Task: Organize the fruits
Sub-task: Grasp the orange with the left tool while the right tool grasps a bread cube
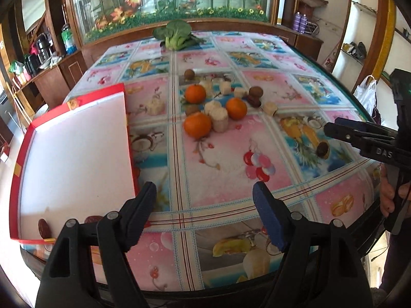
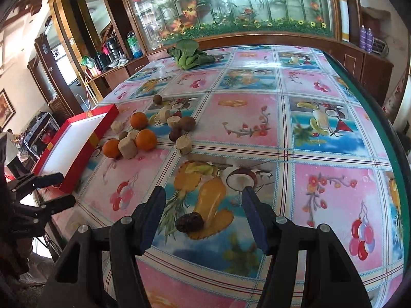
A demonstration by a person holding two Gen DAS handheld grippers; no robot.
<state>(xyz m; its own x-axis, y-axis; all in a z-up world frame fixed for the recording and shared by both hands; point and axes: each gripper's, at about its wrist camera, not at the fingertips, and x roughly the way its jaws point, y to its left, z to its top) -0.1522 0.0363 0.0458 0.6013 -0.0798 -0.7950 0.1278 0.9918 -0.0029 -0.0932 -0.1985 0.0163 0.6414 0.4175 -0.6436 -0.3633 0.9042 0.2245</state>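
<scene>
Three oranges (image 1: pixel 197 125) (image 2: pixel 146 140) lie mid-table among pale cut chunks (image 1: pixel 219 120) (image 2: pixel 127 148) and small brown fruits (image 1: pixel 255 92) (image 2: pixel 187 123). A red box with a white lining (image 1: pixel 77 154) (image 2: pixel 77 138) stands at the left edge, with a dark red date (image 1: pixel 43 228) in its near corner. My left gripper (image 1: pixel 204 190) (image 2: pixel 60 188) hovers open over bare cloth beside the box. My right gripper (image 2: pixel 204 195) (image 1: pixel 334 127) is open, and another dark date (image 2: pixel 189 222) (image 1: pixel 323 150) lies on the table between its fingers, untouched.
The table (image 1: pixel 218 159) (image 2: pixel 321 133) carries a glossy fruit-print cloth. A green leafy vegetable (image 1: pixel 174 36) (image 2: pixel 190 56) lies at the far edge. Wooden cabinets and a painted glass panel stand behind. A hand (image 1: pixel 388 192) holds the right gripper at the table's right edge.
</scene>
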